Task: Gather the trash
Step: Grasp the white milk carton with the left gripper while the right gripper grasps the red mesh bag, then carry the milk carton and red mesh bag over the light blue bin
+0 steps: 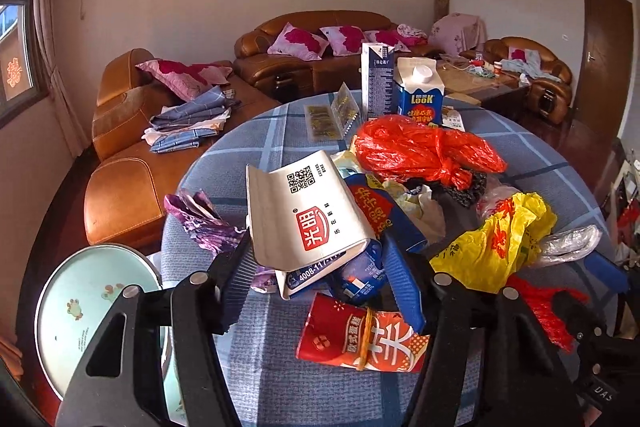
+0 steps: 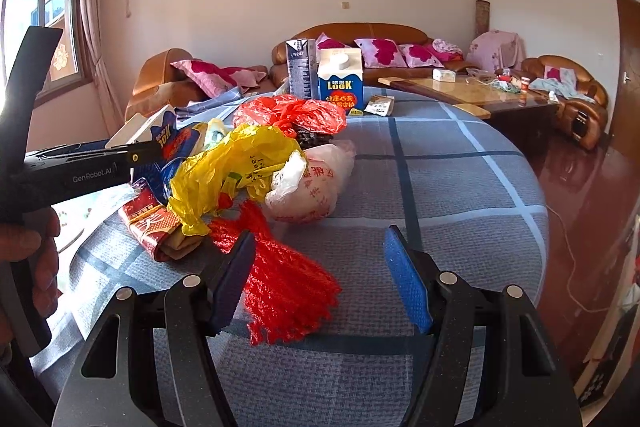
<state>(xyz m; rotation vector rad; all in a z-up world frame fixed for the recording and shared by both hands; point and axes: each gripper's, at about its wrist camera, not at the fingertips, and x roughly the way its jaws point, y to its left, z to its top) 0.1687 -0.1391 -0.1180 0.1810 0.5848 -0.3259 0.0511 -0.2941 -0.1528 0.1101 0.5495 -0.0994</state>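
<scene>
Trash is piled on a round table with a blue plaid cloth (image 1: 280,379). My left gripper (image 1: 320,279) is open around the near end of a flattened white and blue milk carton (image 1: 304,211), its jaws wide on either side. A red snack wrapper (image 1: 360,339) lies just below it. A yellow plastic bag (image 1: 500,239), a red plastic bag (image 1: 420,147) and a purple wrapper (image 1: 204,223) lie around. My right gripper (image 2: 320,283) is open above the cloth, with a red mesh net (image 2: 284,279) between its fingers. The yellow bag (image 2: 224,171) lies beyond it.
Two upright cartons (image 1: 416,95) stand at the table's far edge, also in the right wrist view (image 2: 340,83). A pale round stool (image 1: 92,311) stands left of the table. Brown leather sofas (image 1: 320,47) and a glass coffee table (image 2: 472,87) lie beyond.
</scene>
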